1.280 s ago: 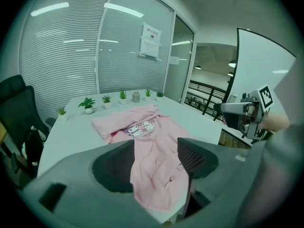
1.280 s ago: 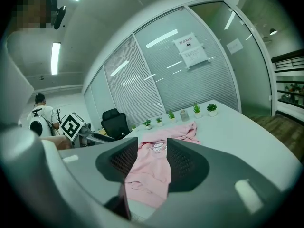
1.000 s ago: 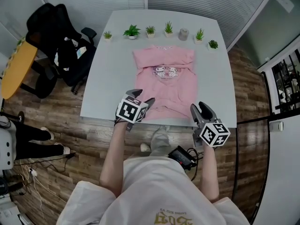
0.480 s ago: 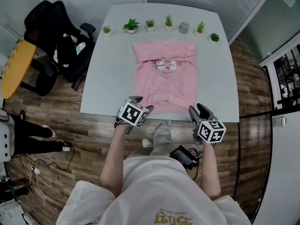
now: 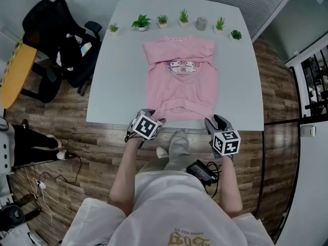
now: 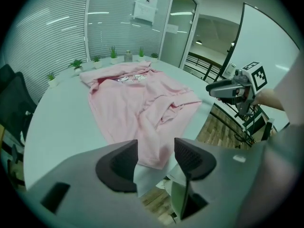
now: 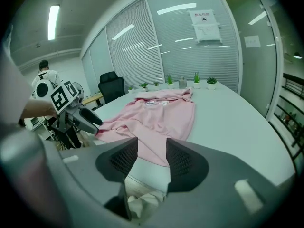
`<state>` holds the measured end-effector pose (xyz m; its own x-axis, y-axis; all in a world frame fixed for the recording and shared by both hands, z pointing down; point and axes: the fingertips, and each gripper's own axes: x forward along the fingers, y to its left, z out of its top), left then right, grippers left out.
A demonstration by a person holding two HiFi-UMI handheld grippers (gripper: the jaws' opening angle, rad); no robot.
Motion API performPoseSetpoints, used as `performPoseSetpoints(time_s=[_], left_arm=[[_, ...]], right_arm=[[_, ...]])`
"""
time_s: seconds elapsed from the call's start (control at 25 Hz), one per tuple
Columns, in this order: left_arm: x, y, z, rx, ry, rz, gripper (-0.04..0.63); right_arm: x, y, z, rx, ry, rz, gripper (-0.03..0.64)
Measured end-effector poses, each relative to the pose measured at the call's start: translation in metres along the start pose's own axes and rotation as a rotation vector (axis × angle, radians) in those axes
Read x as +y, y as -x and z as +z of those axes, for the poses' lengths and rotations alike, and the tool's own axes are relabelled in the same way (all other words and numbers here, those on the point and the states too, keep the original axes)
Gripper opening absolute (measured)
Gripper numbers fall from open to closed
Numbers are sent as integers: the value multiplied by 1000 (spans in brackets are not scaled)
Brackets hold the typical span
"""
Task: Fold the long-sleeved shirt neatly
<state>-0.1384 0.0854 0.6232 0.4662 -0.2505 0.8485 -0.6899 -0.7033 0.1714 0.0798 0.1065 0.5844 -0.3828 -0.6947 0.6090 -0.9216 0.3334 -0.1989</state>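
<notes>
The pink long-sleeved shirt [image 5: 179,81] lies flat on the white table [image 5: 118,76], collar toward the far side, sleeves folded in, hem at the near edge. My left gripper [image 5: 153,120] hovers just off the near edge by the hem's left corner. Its jaws have just been closing but still stand apart, with nothing between them. In the left gripper view the shirt [image 6: 137,99] lies beyond the left gripper [image 6: 156,148]. My right gripper [image 5: 216,122] is open near the hem's right corner, apart from the cloth. The right gripper [image 7: 152,148] looks across the shirt [image 7: 156,113].
Small potted plants [image 5: 162,20] and a grey cup [image 5: 201,23] line the table's far edge. A black office chair [image 5: 56,40] and a yellow round table [image 5: 15,70] stand to the left. A black device with cables [image 5: 202,172] lies on the wooden floor by my feet.
Both grippers have sunk toward the table's near edge, by the shirt's hem. The shirt has not moved.
</notes>
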Motion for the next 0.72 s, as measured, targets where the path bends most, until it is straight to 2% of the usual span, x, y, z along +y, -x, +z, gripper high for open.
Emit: performPoseSetpoints(time_s=[0.48,0.72], left_arm=[[11,-16,-14,27,4,36,171],[21,-19,-13,13,52,67,115]], right_arm=[[1,-30,-21,113,106,0,189],[-14,-37,-27,145,184,-96,187]])
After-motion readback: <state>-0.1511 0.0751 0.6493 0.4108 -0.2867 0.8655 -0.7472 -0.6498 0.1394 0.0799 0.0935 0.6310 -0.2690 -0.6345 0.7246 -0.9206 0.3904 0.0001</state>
